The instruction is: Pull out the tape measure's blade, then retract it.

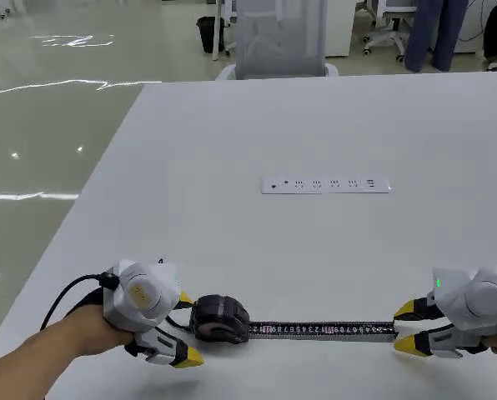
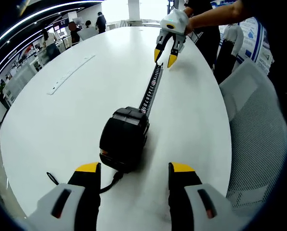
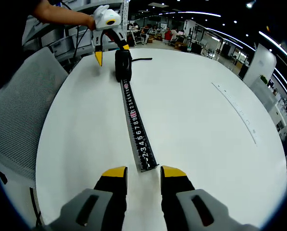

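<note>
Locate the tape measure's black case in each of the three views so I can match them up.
Head view: the case sits low, left of centre, on the white table.
Left gripper view: the case is mid-picture, slightly left of centre.
Right gripper view: the case is small, near the top, left of centre.
Shared landmark: the pulled-out blade running out of the case.
</note>
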`<state>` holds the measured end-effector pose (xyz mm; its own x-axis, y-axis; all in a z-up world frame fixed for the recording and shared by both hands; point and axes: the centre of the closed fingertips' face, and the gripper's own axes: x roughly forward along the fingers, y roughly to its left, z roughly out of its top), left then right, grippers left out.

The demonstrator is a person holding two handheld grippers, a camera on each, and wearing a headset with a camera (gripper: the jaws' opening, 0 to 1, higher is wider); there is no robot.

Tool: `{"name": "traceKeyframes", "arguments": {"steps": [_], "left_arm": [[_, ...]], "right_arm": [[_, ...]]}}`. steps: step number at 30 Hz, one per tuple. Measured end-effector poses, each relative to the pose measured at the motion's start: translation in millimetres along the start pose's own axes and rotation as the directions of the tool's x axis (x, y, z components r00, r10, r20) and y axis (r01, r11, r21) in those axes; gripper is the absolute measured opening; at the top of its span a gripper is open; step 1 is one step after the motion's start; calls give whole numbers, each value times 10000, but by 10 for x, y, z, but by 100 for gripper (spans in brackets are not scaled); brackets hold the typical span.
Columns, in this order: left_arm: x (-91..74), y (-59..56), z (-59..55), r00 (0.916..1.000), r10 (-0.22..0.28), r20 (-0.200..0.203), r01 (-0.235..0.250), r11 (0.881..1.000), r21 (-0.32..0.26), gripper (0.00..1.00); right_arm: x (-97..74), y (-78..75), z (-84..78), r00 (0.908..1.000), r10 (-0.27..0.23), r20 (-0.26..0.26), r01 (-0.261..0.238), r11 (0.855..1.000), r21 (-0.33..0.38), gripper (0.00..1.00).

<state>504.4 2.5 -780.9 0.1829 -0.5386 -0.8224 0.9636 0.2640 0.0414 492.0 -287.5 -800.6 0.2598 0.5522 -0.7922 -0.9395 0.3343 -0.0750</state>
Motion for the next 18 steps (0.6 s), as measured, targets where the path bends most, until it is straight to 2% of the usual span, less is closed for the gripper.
{"name": "traceKeyframes", "arguments": {"steps": [8, 13, 15, 18], "left_arm": [[-45, -62, -13, 9993, 311, 189, -297, 9968, -739, 60], [-74, -135, -12, 9975, 560, 429, -496, 9892, -1377, 65], [-83, -184, -11, 9963, 663, 546, -567, 9853, -1614, 66], [-96, -232, 4, 9929, 894, 790, -706, 9741, -2147, 68]], "right_arm": [[-63, 81, 21, 9991, -400, 152, 392, 9980, 500, 32], [-99, 151, 68, 9973, -658, 331, 628, 9945, 836, 36], [-107, 154, 75, 9950, -910, 407, 860, 9899, 1125, 37], [-129, 184, 83, 9924, -1141, 468, 1058, 9825, 1532, 40]]}}
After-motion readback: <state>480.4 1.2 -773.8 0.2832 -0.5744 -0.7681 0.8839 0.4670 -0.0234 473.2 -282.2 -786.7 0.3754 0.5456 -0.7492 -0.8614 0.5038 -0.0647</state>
